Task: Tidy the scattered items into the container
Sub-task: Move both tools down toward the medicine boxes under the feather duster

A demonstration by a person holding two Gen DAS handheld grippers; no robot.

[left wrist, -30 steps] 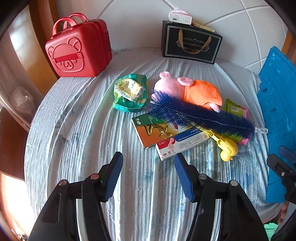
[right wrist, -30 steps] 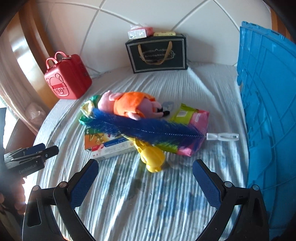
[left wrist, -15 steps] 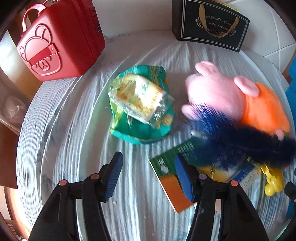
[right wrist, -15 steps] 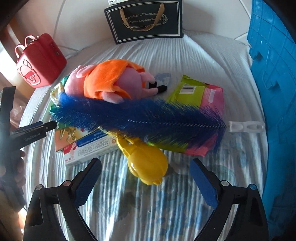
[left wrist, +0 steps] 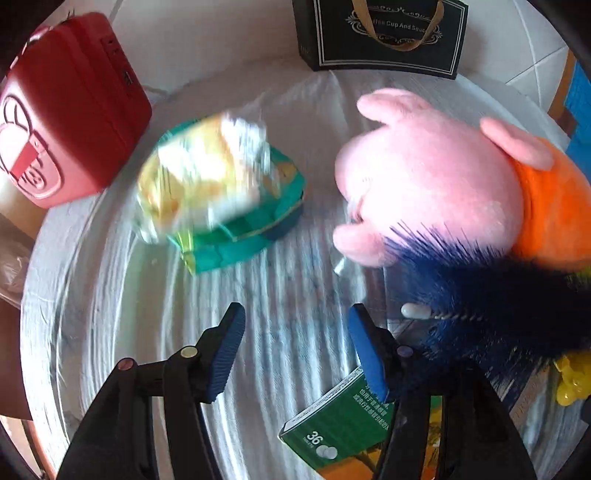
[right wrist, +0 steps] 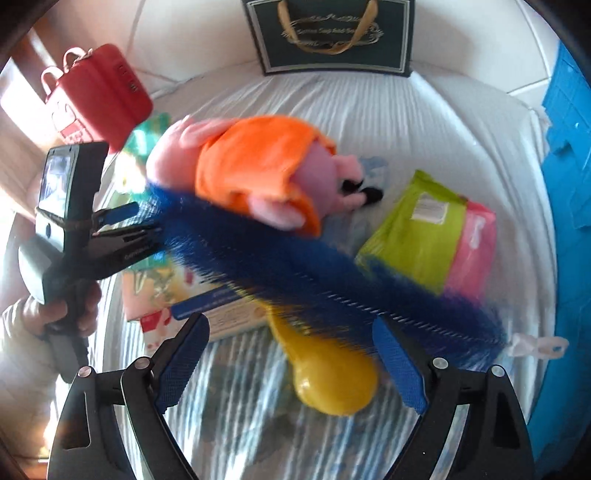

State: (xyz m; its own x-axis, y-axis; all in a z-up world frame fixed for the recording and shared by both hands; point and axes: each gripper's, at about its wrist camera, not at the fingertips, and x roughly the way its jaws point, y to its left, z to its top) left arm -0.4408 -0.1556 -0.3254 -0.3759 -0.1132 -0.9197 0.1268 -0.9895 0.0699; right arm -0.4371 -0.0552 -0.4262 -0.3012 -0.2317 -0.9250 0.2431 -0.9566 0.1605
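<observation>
Scattered items lie on a white-clothed table. My left gripper point(left wrist: 295, 317) is open over bare cloth, just short of a teal packet point(left wrist: 251, 236) with a yellow snack bag point(left wrist: 207, 184) on it. Its right finger overlaps a green box point(left wrist: 340, 428). A pink plush pig in orange point(left wrist: 436, 184) point(right wrist: 258, 173) lies behind a long blue bristle brush point(left wrist: 498, 295) point(right wrist: 314, 280). My right gripper point(right wrist: 290, 326) stands open and wide. The yellow toy point(right wrist: 332, 380) and the brush's bristles lie between its fingers, untouched. The blue crate point(right wrist: 569, 184) stands at the right edge.
A red case point(left wrist: 66, 110) stands at the back left and a black gift bag point(left wrist: 384, 33) against the wall. A green and pink packet point(right wrist: 432, 236) lies near the crate, a white clip point(right wrist: 539, 345) by the brush's end. A hand holds the left gripper point(right wrist: 147, 221).
Both grippers have dropped closer to the table. The left one shifted left toward the teal packet. The right one closed in over the yellow toy and its jaws narrowed a little.
</observation>
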